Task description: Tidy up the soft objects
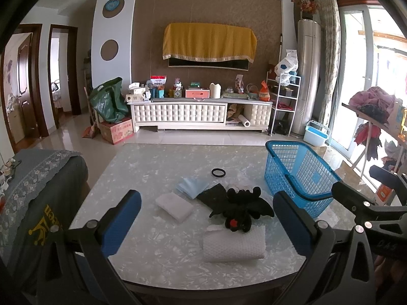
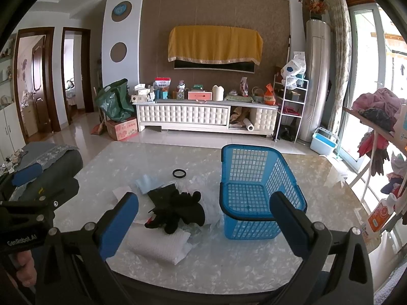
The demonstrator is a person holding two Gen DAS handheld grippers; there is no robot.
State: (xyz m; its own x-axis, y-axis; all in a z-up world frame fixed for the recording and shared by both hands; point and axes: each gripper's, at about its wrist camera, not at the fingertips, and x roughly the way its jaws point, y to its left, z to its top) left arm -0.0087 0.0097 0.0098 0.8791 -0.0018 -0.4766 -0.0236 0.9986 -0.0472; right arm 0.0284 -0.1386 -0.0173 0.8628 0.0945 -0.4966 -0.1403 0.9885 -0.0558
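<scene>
- Plush toy [image 1: 240, 209], black with a red spot (wings spread), lies on the marble-patterned table [image 1: 157, 167], just left of the blue basket [image 1: 300, 175]
- Basket stands upright on the table, nothing visible inside it
- White bubble-wrap pad [image 1: 234, 245] touches the toy's near side; a white foam piece [image 1: 175, 206] lies left of the toy, a light blue cloth [image 1: 191, 186] behind it
- Black ring [image 1: 218, 172] rests farther back, apart from the toy
- Left gripper [image 1: 207, 225] hovers near the toy, its 2 jaws spread wide, holding nothing
- Right gripper [image 2: 204, 225] is likewise wide apart and bare, with the basket at its right finger [image 2: 287, 222]
</scene>
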